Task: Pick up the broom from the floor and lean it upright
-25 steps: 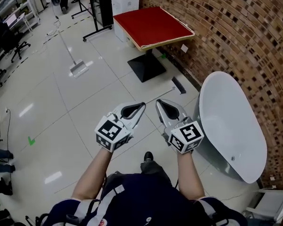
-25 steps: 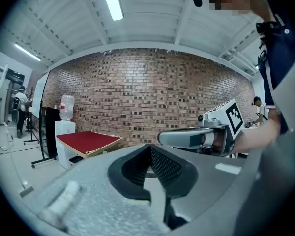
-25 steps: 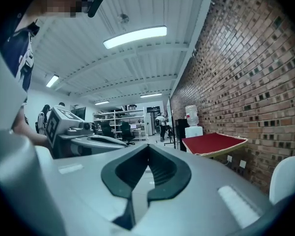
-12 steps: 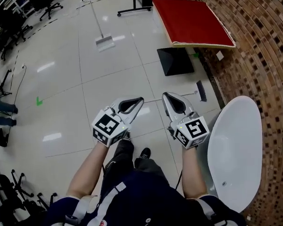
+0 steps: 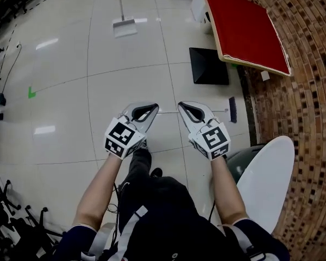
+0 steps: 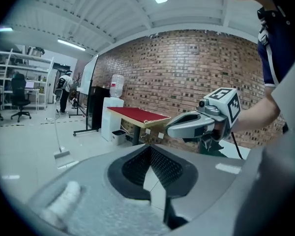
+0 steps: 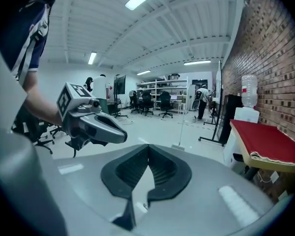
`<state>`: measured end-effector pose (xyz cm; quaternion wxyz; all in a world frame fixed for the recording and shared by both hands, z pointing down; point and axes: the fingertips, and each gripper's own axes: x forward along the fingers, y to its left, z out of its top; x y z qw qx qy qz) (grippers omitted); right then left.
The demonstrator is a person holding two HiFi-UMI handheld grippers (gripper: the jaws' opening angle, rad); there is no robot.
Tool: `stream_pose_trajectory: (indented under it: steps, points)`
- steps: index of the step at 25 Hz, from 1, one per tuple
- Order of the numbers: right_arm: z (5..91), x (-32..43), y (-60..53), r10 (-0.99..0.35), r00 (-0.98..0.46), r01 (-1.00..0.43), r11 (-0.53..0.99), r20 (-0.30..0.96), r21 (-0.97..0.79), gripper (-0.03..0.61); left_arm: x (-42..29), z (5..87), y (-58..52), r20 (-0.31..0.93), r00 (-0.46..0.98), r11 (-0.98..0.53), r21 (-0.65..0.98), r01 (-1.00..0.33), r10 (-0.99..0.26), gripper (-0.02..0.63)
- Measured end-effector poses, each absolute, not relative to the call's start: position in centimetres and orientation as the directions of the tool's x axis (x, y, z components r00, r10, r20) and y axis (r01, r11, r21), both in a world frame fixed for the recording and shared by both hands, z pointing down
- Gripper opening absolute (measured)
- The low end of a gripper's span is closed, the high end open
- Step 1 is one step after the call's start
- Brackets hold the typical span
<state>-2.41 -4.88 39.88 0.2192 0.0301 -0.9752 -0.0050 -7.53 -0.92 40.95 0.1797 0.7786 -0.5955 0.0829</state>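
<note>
The broom lies flat on the tiled floor in the head view, its dark brush head (image 5: 231, 109) near the brick wall and its thin handle (image 5: 168, 112) running left. My left gripper (image 5: 154, 106) and right gripper (image 5: 180, 104) hang side by side above the handle, tips pointing away from me. Both are shut with nothing in them. In the left gripper view my own jaws (image 6: 150, 146) meet at the tip, and the right gripper (image 6: 170, 130) shows beside them. In the right gripper view my jaws (image 7: 148, 145) are closed and the left gripper (image 7: 125, 137) sits at left.
A red-topped table (image 5: 244, 26) on a black base plate (image 5: 208, 66) stands ahead on the right by the brick wall (image 5: 309, 91). A white tub (image 5: 266, 178) is close on my right. A long-handled dustpan (image 5: 124, 26) stands far ahead. People and office chairs are in the distance.
Both grippers have come down and forward, still shut. The view has swung: the broom now lies just under the gripper tips, and the table has moved to the upper right.
</note>
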Motion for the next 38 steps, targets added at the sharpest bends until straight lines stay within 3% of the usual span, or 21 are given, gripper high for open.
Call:
stream_pose_trajectory:
  steps: [3,5,15,28,38]
  points:
    - [44.6,-5.3,-5.7,0.01,-0.86,0.02,1.0,0.511,0.014,0.008,-10.6,45.0,-2.0,0.365,0.267,-0.207,0.194,-0.959,-0.892,-0.001]
    - [48.4,-6.8,-5.9,0.06,-0.823,0.072,0.997,0.565,-0.002,0.082,-12.4,48.1,-2.3,0.377,0.256,-0.188,0.209,-0.96,-0.89,-0.002]
    - [71.8,-9.6,-4.0,0.278,-0.669,0.281,0.953,0.689,-0.112,0.121,-16.2,68.5,-1.9,0.469,0.178,-0.037,0.294,-0.955,-0.865,-0.001]
    - [99.5,-10.0,-3.5,0.37,-0.564,0.407,0.903,0.738,-0.141,0.147,-18.2,93.1,-0.6,0.526,0.121,0.055,0.306,-0.95,-0.842,-0.002]
    - [113.1,-11.4,-1.8,0.428,-0.475,0.498,0.851,0.769,-0.166,0.15,-18.0,103.9,0.5,0.568,0.11,0.073,0.29,-0.954,-0.815,-0.002]
